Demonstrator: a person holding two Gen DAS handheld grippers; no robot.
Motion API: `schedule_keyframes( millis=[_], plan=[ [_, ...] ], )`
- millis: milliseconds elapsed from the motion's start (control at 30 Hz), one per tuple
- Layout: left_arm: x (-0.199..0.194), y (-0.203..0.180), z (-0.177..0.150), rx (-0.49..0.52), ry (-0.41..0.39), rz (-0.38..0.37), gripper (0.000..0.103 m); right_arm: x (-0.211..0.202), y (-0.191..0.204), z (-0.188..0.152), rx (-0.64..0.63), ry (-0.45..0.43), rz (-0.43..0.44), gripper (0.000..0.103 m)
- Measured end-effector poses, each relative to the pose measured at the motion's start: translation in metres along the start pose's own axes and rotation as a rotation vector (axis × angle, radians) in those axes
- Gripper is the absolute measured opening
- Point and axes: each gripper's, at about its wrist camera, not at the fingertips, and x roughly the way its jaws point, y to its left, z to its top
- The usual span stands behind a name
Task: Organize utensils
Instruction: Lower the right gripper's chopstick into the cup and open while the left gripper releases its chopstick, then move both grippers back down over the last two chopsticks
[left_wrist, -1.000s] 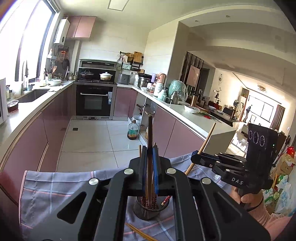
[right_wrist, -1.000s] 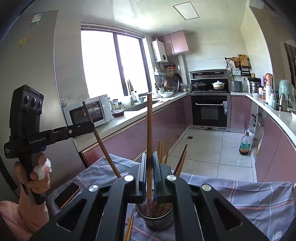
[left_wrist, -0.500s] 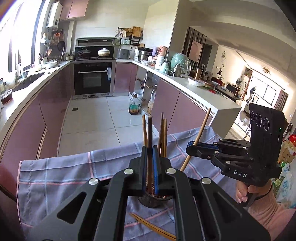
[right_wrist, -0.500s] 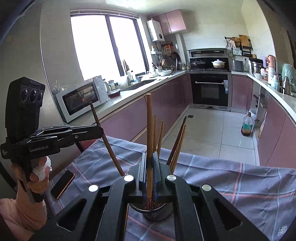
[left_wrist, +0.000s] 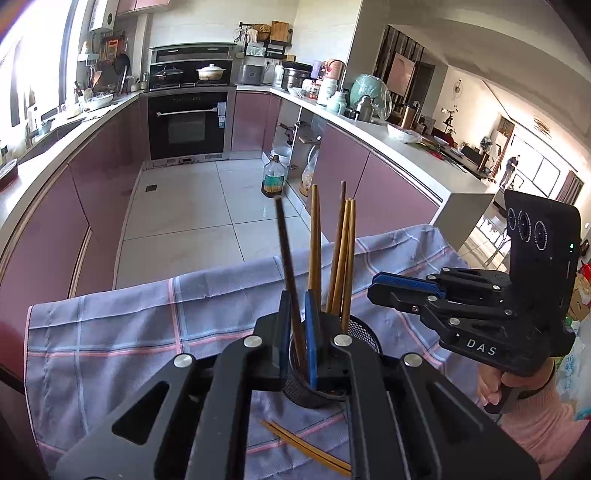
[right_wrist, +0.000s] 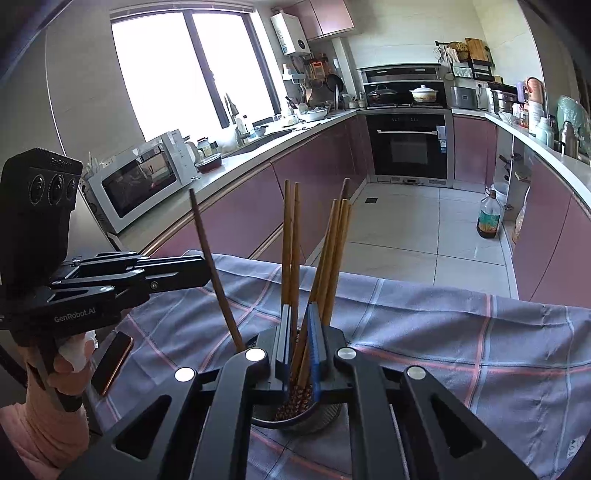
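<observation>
A black mesh holder (left_wrist: 364, 341) stands on the checked cloth (left_wrist: 110, 332) with several wooden chopsticks (left_wrist: 345, 258) upright in it. My left gripper (left_wrist: 297, 325) sits just above the holder with its fingers slightly apart, and a dark chopstick (left_wrist: 286, 258) leans loose between them into the holder. My right gripper (right_wrist: 298, 332) hovers over the holder (right_wrist: 325, 415), its fingers slightly apart with nothing clamped. It also shows at the right of the left wrist view (left_wrist: 402, 291). The left gripper shows in the right wrist view (right_wrist: 177, 273) beside the dark chopstick (right_wrist: 214, 273).
Two loose chopsticks (left_wrist: 306, 448) lie on the cloth in front of the holder. A phone (right_wrist: 112, 362) lies on the cloth's left side. Beyond the table edge are the tiled floor, pink cabinets, a microwave (right_wrist: 140, 177) and an oven (right_wrist: 410, 146).
Both grippers lowered toward the holder and opened. The right one's chopstick dropped in among the others. The left one's dark chopstick now leans loose into the holder.
</observation>
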Motion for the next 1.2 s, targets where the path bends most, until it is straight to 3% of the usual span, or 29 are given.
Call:
schedule_keyframes(
  millis=[300,533,700,900,1200],
  plan=[
    [0.005,0.013,-0.02,-0.034,-0.036,0.011,0.008,-0.014,0.003,-0.015,-0.001,-0.034,0.008,0.017],
    [-0.018,0.02,-0.058,-0.058,-0.09,0.058,0.02,-0.037,0.028,-0.041,-0.09,-0.048,0.069,0.028],
    [-0.027,0.026,-0.097,-0.083,-0.078,0.077,0.022,-0.027,0.045,-0.076,-0.152,0.048,0.105,0.028],
    [-0.024,0.037,-0.143,-0.128,-0.022,0.06,0.024,0.002,0.051,-0.114,-0.14,0.196,0.121,0.028],
    [-0.009,0.036,-0.188,-0.17,0.052,0.028,0.024,0.024,0.058,-0.149,-0.138,0.295,0.091,0.027]
  ],
)
